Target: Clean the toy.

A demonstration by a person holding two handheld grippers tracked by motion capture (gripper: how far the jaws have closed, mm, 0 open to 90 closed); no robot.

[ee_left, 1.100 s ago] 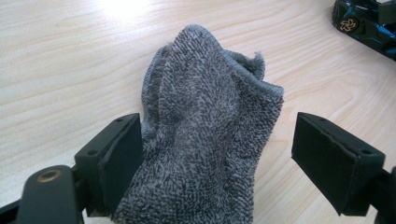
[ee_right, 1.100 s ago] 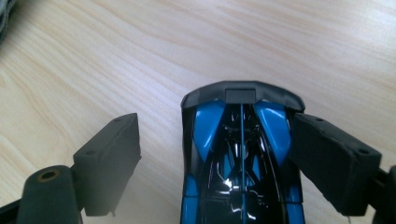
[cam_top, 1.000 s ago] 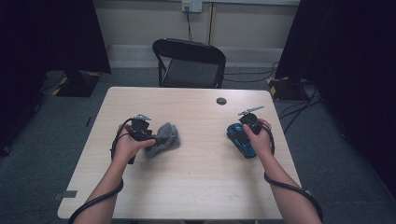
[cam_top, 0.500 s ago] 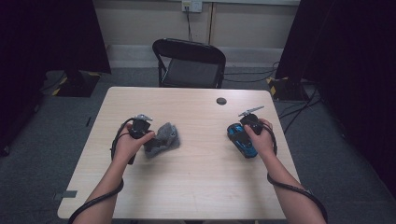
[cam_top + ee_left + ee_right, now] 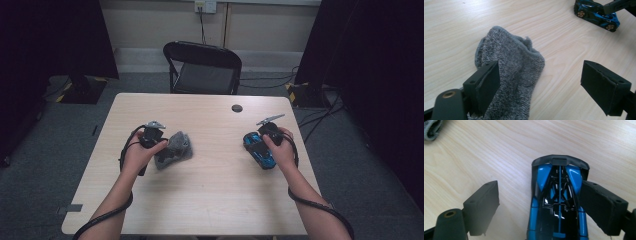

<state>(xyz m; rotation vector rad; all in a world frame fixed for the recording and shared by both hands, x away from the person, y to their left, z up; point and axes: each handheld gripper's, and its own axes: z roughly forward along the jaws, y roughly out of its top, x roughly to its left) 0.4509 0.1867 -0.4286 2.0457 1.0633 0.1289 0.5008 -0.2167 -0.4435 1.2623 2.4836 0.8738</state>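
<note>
1. Left tongs (image 5: 540,82) open wide over the grey sock (image 5: 509,82): one jaw resting on the sock's side, the other well apart from it above bare tabletop (image 5: 564,50). Nothing gripped.
2. Sock lying crumpled on the left half of the tabletop (image 5: 210,200), seen in the high view just beside the left tongs (image 5: 165,145), cuff opening turned away from the jaws.
3. Right tongs (image 5: 540,205) also open, straddling the blue toy car (image 5: 557,205): one jaw against or very near the car's flank, the other clear of it with bare wood between. Not clamped.
4. Car standing on its wheels on the right half of the tabletop, under the right hand (image 5: 280,150), well apart from the sock (image 5: 173,149).
5. Judged step: settling each pair of tongs around its object before closing.
6. For the sock: shift sideways so the bunched fabric sits midway between the jaws, lower until the tips nearly meet the wood, then close on a thick fold, not a thin edge likely to slip out.
7. For the car: centre the body between the jaws, keep them parallel to its flanks, close gently on the widest part; a skewed grip likely to make it roll or pivot.
</note>
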